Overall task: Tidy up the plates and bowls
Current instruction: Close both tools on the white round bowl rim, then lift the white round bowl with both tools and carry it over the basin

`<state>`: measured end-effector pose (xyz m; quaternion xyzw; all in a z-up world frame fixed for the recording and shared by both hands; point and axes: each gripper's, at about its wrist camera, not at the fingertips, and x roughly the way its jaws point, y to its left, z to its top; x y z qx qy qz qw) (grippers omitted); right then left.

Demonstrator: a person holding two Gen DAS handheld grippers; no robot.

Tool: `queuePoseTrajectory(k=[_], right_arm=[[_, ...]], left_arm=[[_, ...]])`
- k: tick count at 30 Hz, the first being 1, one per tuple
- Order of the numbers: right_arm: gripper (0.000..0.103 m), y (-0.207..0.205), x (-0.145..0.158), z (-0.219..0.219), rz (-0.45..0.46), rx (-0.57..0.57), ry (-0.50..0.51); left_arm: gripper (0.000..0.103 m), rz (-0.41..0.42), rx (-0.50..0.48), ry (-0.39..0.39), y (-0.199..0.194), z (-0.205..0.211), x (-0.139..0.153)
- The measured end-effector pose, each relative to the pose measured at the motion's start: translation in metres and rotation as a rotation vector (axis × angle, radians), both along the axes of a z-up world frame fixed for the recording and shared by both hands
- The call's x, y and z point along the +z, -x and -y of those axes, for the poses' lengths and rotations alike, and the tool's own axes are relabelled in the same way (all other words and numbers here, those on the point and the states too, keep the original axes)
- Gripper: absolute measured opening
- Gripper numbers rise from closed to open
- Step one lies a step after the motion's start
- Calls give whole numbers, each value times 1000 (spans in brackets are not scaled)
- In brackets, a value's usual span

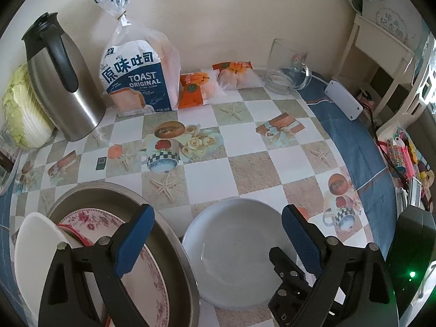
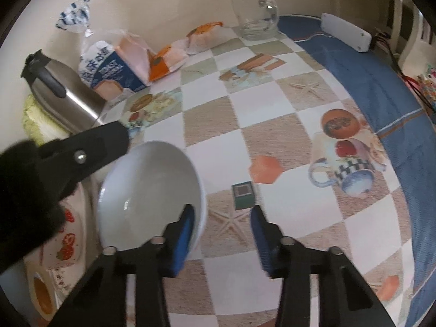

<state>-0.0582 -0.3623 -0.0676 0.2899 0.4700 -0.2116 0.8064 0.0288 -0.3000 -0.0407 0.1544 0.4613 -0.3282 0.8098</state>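
The white bowl sits empty on the bench, just beside the metal basin, which holds a floral plate and a white plate. The left gripper is wide open and holds nothing. The right gripper has its jaws apart over the bowl's rim, one inside and one outside; whether they press it I cannot tell. Only the right wrist view shows strawberry dishes.

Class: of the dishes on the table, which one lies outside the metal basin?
The plain white bowl, alone on the tablecloth; the floral plate lies inside the metal basin.
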Motion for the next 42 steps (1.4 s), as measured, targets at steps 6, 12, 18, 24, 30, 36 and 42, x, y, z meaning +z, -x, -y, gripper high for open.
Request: queuePoseTrajectory(k=[6, 12, 18, 24, 30, 36, 42], right_arm=[[33, 1, 0, 2, -3, -1, -4], [33, 9, 0, 11, -20, -38, 5], [33, 18, 0, 20, -26, -70, 4], [33, 27, 0, 30, -36, -110, 4], [33, 30, 0, 33, -36, -128, -5], [33, 29, 0, 33, -41, -129, -7], [33, 27, -4, 32, -52, -120, -13]], left_arm=[[94, -3, -1, 6, 1, -1, 2], [94, -9, -19, 2, 6, 3, 1], [88, -18, -29, -3, 8, 5, -1], [69, -50, -36, -9, 8, 6, -7], [46, -99, -42, -32, 10, 11, -23], [34, -151, -42, -55, 10, 14, -41], [30, -176, -52, -69, 12, 17, -52]])
